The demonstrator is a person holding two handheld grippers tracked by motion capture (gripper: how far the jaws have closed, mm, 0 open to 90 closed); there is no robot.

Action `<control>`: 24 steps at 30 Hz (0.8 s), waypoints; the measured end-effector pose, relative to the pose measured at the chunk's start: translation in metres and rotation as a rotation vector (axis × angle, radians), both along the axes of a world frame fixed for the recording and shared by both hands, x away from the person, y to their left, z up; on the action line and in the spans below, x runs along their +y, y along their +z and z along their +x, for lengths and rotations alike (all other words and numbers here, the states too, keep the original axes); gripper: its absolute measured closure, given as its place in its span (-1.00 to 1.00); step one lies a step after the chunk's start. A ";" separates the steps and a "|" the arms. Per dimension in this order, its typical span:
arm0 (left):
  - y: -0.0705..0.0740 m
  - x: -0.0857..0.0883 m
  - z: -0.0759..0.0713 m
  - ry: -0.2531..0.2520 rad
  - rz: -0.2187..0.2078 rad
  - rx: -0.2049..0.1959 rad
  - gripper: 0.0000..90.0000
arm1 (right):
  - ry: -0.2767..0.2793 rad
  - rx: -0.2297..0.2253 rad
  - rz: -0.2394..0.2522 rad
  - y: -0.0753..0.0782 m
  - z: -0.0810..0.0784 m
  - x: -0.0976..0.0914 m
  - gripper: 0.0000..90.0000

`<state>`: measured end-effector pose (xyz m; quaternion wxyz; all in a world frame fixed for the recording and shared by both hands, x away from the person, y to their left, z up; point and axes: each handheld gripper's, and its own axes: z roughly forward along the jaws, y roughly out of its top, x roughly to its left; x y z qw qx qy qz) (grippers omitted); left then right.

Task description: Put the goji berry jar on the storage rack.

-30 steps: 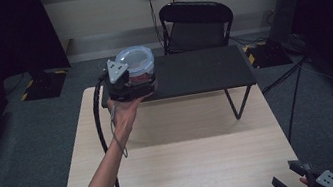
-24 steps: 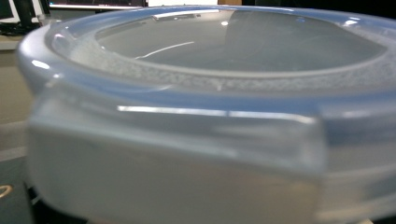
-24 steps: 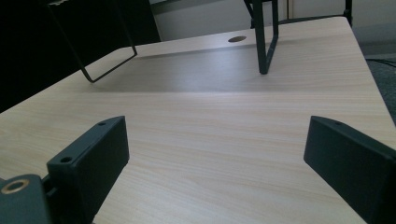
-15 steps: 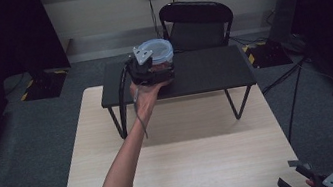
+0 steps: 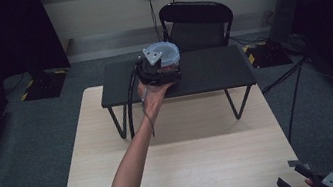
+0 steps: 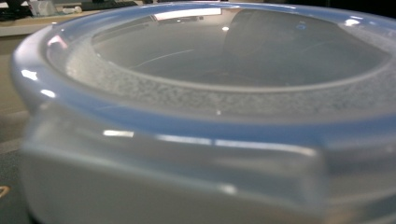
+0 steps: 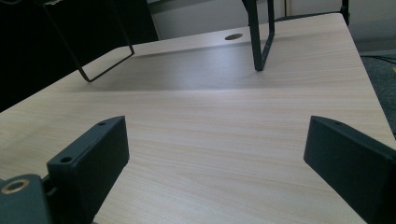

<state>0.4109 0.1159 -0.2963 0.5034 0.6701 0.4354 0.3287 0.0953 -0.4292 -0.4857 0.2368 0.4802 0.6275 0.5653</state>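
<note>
The person's left arm (image 5: 135, 164) is reaching forward across the pale wooden surface (image 5: 192, 170), with the left gripper (image 5: 158, 69) sitting at the near edge of a low black stand (image 5: 211, 68) that is resting on the far part of that surface. A round, translucent bluish container (image 5: 164, 56) with a lid is sitting right at the front of this gripper, over the stand's top. In the left gripper view the container (image 6: 196, 121) is pressing up so close that its rim and lid are blurring, and the jaws are hidden behind it, so I cannot tell whether the left gripper is clamping it or just lying against it. A black cable (image 5: 129, 104) is hanging down from the gripper toward the wooden surface.

The right gripper (image 5: 303, 183) is waiting at the near right corner of the wooden surface, well apart from the stand. In the right gripper view its two black jaws are standing wide apart with nothing between them, over bare wood, and the stand's thin metal legs (image 7: 259, 42) are rising farther off. A black chair (image 5: 196, 23) is standing behind the stand.
</note>
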 end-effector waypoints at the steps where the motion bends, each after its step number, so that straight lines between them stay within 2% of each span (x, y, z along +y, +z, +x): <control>1: -0.004 0.000 -0.002 0.004 -0.008 -0.013 -0.99 | 0.000 -0.001 0.001 0.000 0.000 0.000 -0.87; 15: -0.008 0.001 -0.009 0.006 0.003 -0.039 -1.00 | 0.005 -0.006 0.001 0.001 -0.002 0.001 -0.87; 22: -0.009 0.009 -0.022 -0.002 0.013 -0.057 -1.00 | 0.008 -0.008 0.001 0.001 -0.002 0.001 -0.87; 24: -0.007 0.014 -0.027 -0.009 0.024 -0.051 -1.00 | 0.010 -0.009 0.001 0.001 -0.001 0.002 -0.87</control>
